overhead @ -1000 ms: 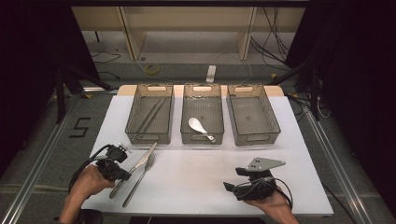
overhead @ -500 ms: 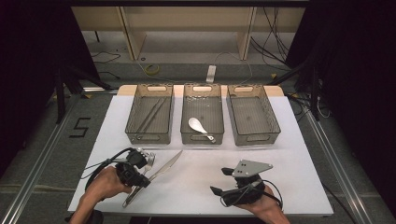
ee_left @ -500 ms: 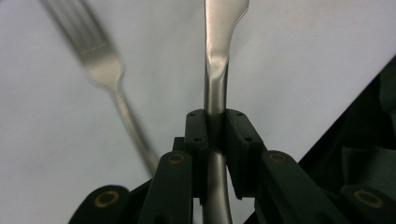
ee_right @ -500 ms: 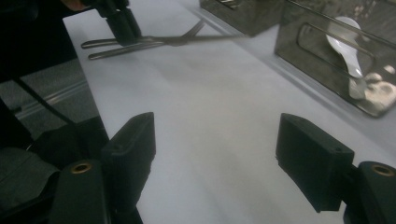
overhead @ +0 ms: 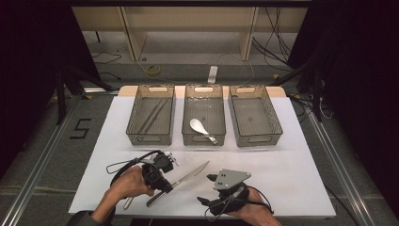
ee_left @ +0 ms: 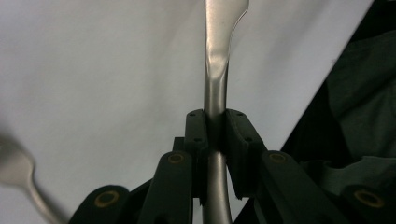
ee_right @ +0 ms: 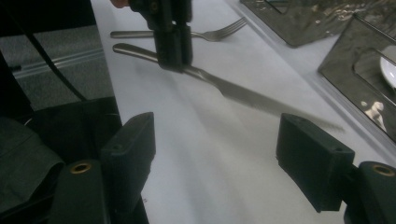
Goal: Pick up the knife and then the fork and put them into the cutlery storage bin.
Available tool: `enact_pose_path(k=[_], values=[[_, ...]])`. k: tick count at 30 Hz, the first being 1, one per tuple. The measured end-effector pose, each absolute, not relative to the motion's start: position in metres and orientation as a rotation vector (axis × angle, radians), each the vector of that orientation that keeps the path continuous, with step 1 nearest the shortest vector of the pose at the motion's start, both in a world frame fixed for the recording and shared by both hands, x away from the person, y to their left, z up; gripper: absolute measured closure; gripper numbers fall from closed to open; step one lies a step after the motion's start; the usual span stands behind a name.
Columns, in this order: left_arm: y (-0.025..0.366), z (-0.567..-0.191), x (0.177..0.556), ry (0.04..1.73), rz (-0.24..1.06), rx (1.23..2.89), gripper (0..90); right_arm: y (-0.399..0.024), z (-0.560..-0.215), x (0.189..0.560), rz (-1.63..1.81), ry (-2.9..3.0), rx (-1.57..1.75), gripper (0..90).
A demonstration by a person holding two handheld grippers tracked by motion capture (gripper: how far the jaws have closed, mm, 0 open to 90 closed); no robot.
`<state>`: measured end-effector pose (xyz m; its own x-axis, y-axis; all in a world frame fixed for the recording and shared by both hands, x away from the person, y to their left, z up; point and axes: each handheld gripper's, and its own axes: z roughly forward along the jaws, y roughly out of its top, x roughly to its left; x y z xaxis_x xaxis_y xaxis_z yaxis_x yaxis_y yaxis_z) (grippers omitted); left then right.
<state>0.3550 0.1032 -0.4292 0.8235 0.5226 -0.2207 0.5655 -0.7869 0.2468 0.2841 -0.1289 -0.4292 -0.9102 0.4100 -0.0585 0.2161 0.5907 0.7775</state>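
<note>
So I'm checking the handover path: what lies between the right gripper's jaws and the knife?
Just bare white table, seen in the right gripper view; the knife, clamped in the left gripper, hangs beyond the open right gripper.

White table top [overhead: 291, 155] on a grey floor [overhead: 47, 155], aluminium rails along both sides. Black "5" marked on the floor [overhead: 81, 128] at 9 o'clock. Light wooden shelf frame [overhead: 188, 28] at 12 o'clock, loose cables and a white power strip [overhead: 212, 74] beneath it. Black curtains at 9 and 3. Even overhead light.
</note>
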Motion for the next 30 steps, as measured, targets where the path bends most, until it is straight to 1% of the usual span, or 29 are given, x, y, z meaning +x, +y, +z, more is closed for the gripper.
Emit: enact_pose_path(k=[7, 18, 24, 30], values=[[0.083, -0.426, 0.357, 0.750, -0.213, 2.742, 79.2, -0.116, -0.437, 0.281, 1.102, 2.590, 0.409, 29.4], [0.063, -0.426, 0.356, 0.692, -0.238, 2.777, 79.2, -0.104, -0.446, 0.281, 0.965, 2.571, 0.296, 31.2], [0.057, -0.427, 0.353, 0.666, -0.269, 2.790, 79.2, -0.096, -0.451, 0.281, 0.899, 2.550, 0.225, 34.2], [0.054, -0.425, 0.351, 0.640, -0.280, 2.803, 79.2, -0.091, -0.457, 0.285, 0.811, 2.553, 0.117, 40.9]])
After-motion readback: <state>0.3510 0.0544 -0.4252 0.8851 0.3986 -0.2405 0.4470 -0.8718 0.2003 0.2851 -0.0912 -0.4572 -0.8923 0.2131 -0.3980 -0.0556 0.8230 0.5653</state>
